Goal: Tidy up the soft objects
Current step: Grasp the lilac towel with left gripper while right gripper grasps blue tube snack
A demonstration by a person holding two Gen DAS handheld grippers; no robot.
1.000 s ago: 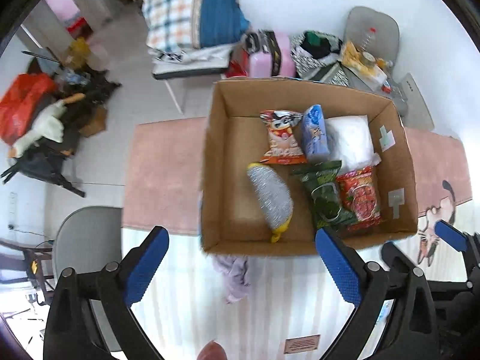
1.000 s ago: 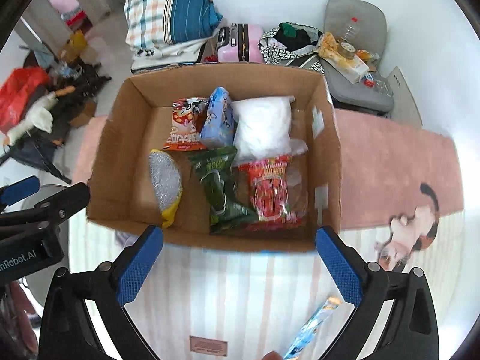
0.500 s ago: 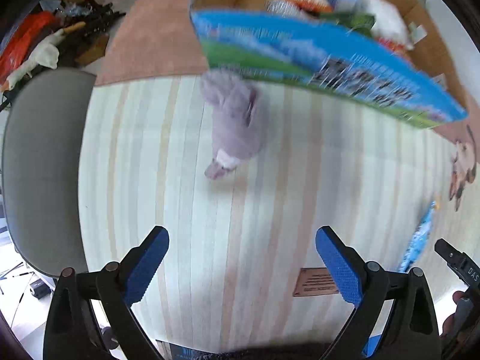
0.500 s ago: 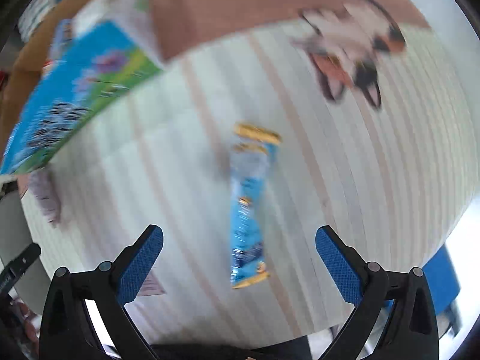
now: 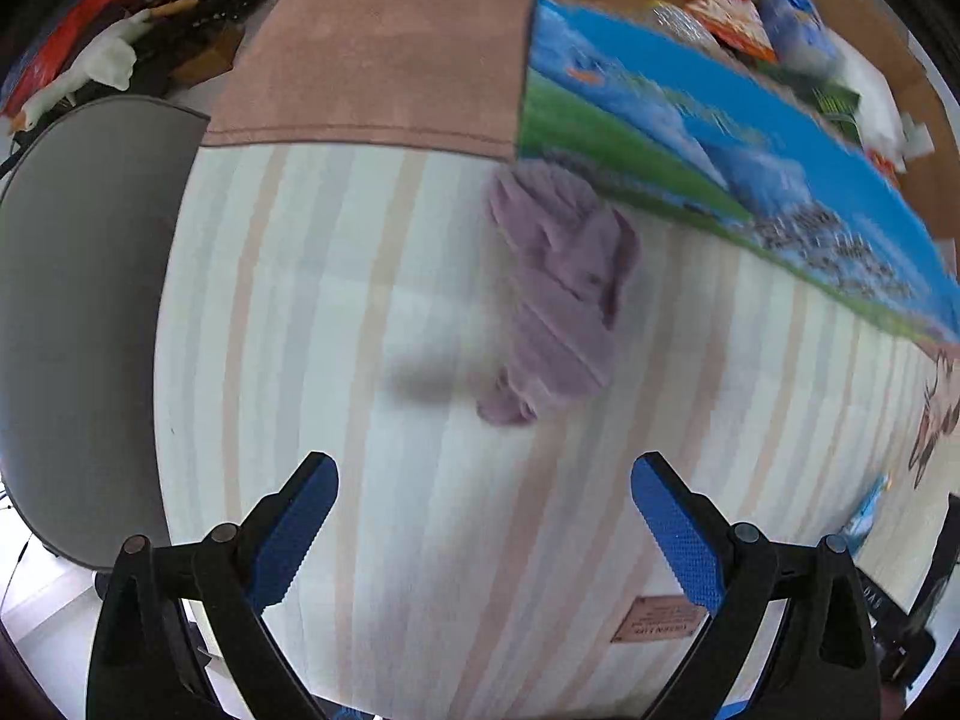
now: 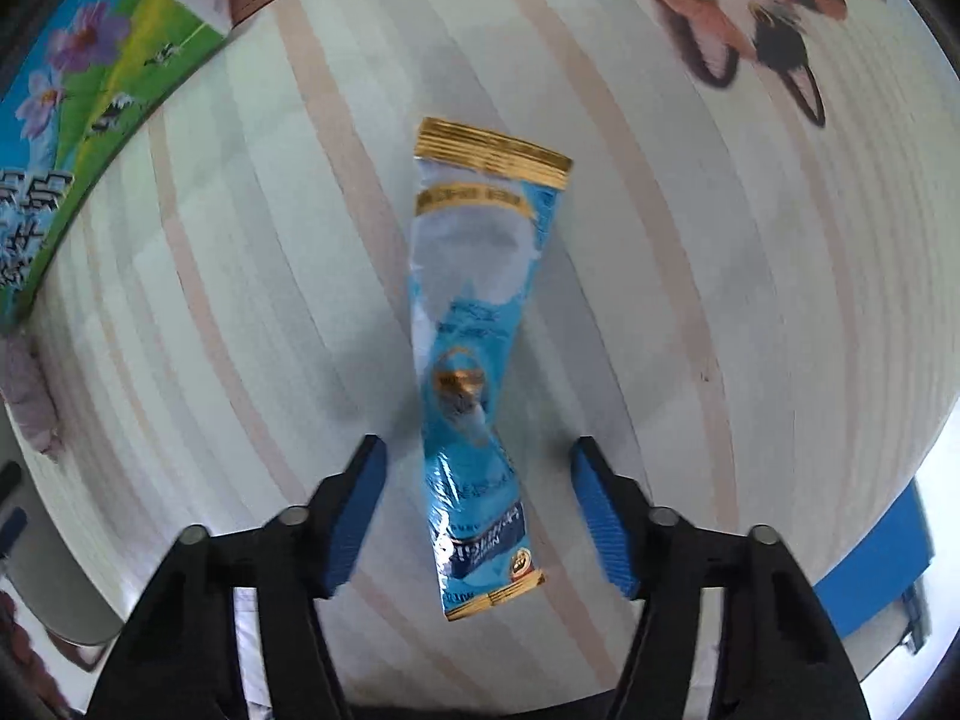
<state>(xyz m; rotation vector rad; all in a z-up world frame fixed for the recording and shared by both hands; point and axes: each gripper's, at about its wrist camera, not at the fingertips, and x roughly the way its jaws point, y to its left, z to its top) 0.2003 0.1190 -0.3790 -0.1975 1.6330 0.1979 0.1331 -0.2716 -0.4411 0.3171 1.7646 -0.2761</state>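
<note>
My right claw gapes around the twisted blue, gold-ended foil sachet on the striped desk, ready to pinch, while my left claw hangs wide before the crumpled lilac cloth against the printed cardboard box

Bright daylight, motion blur, strong fisheye bending.

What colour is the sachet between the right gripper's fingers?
Blue with gold ends, seen best in the right wrist view: sachet.
</note>
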